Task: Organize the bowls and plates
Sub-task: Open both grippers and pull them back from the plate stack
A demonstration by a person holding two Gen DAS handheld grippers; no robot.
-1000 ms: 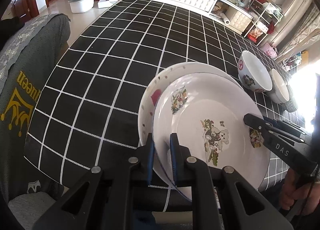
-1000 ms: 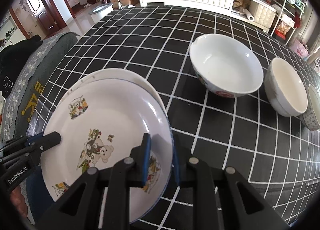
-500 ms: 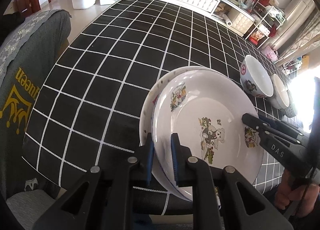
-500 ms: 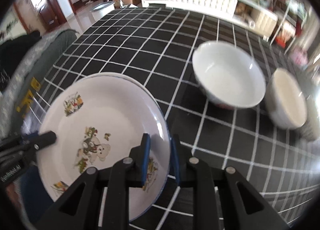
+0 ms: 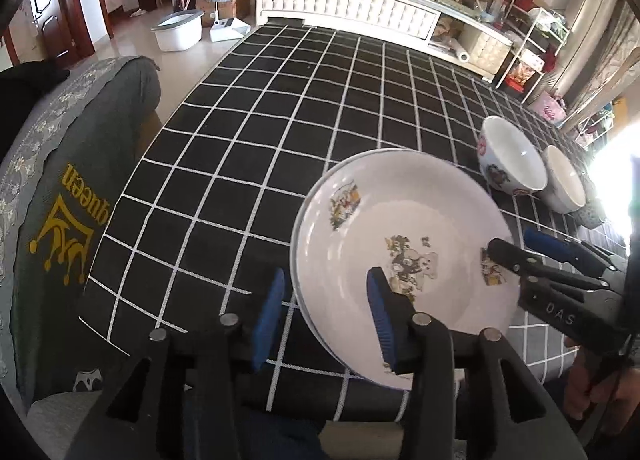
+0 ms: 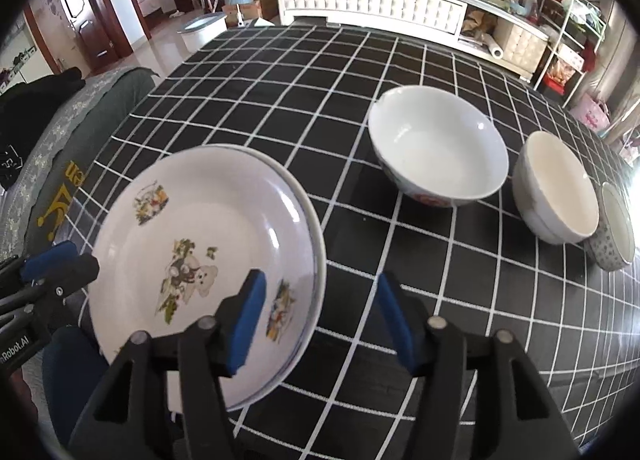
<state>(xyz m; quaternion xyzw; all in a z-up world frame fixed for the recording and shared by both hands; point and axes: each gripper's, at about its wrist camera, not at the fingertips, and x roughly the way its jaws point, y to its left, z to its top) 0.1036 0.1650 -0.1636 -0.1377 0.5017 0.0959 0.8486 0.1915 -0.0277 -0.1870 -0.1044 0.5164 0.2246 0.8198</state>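
Observation:
A white plate with a bear picture (image 5: 400,220) (image 6: 208,220) lies stacked on a second white plate, whose rim (image 6: 318,228) shows along the right side. My left gripper (image 5: 324,300) straddles the stack's left rim; its jaws are opening and the pads stand clear of the rim. My right gripper (image 6: 320,292) straddles the right rim, its jaws opening too, with no pad pressing. Further right stand a large white bowl (image 6: 436,148), a plainer white bowl (image 6: 556,184) and a small patterned bowl (image 6: 612,236).
The black-and-white checked tablecloth (image 5: 280,100) stretches far beyond the plates. A grey cloth with yellow lettering (image 5: 72,200) covers a seat off the table's left edge. A white cabinet (image 5: 348,0) stands past the far end. A person's hand (image 5: 588,392) holds the right gripper.
Both grippers were shut on the bear plate's rim and have now spread apart, letting it go. The plate has settled squarely onto the plate beneath.

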